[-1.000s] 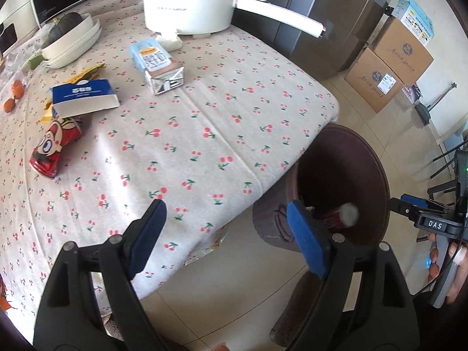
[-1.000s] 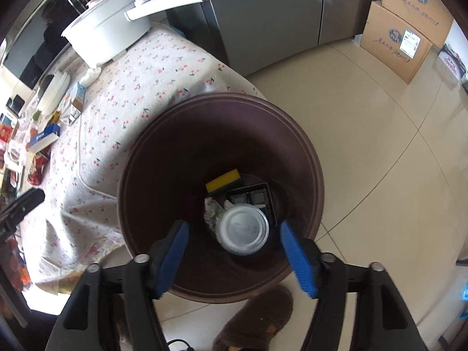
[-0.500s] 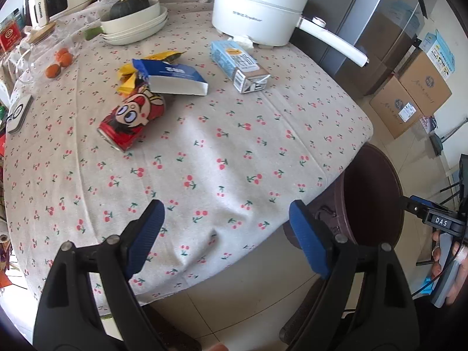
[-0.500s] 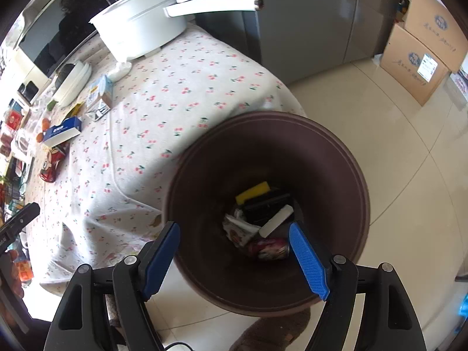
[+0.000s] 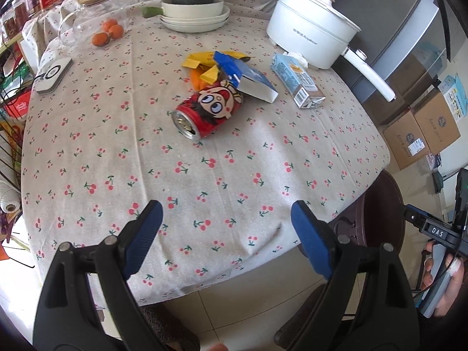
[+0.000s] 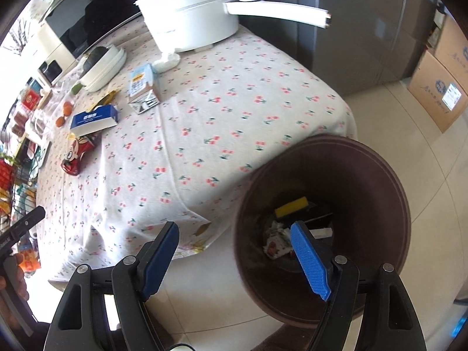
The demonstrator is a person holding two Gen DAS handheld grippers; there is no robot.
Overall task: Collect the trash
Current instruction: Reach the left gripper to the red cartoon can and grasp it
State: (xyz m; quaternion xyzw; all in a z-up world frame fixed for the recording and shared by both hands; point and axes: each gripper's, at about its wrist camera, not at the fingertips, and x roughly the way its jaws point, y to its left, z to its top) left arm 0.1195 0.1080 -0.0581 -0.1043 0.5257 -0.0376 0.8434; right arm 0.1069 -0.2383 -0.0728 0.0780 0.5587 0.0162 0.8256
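Left gripper (image 5: 226, 231): jaws spread and opening wider, nothing between, over near edge of table (image 5: 87, 134). Right gripper (image 6: 237, 259): jaws wide, empty, above gap between table's corner and brown bin (image 6: 377, 175). Bin: on floor beside that corner, scraps inside. Toward table's centre: red can (image 5: 206, 111) on its side. Just behind, touching: blue box (image 5: 248, 80), yellow wrappers (image 5: 201, 58). Right of these: blue carton (image 5: 297, 79), lying flat. Far edge: white pot (image 5: 313, 36).
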